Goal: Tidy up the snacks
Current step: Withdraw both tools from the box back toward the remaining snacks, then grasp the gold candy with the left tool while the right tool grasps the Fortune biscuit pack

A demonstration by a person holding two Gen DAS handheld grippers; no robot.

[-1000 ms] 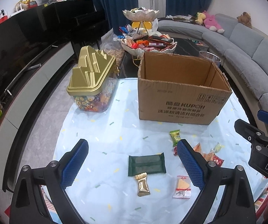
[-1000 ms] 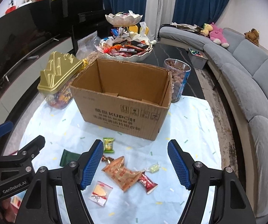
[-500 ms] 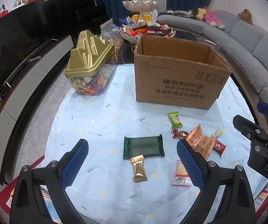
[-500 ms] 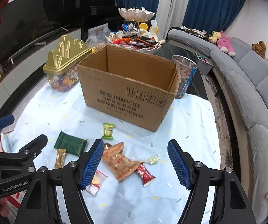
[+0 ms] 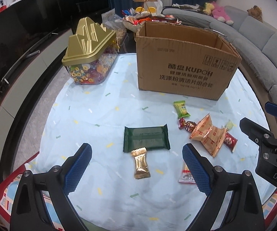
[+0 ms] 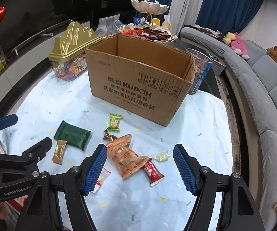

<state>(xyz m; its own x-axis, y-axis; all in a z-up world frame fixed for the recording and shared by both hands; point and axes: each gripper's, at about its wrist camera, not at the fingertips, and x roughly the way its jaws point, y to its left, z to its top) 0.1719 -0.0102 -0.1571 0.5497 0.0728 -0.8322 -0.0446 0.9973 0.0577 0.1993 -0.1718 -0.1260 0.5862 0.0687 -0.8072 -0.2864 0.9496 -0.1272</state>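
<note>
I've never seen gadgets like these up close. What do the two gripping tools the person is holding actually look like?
Each is a black frame with round silver bolts, ending in two fingers faced with ridged blue pads. The left gripper carries white "GenRobot.AI" lettering on its side, seen from the right wrist view. The right gripper shows the letters "DAS" in the left wrist view. No cables or sleeves show.

both grippers are lower and closer to the pale blue cloth (image 5: 103, 115) than a second ago, so the scattered snacks look larger in each wrist view. in the left wrist view the left gripper (image 5: 136, 161) now frames the gold wrapped candy (image 5: 141, 163) and the dark green packet (image 5: 146, 139), which sat further up the picture before. in the right wrist view the right gripper (image 6: 140, 168) has rolled slightly, and the cardboard box (image 6: 138, 88) now looks tilted.
</note>
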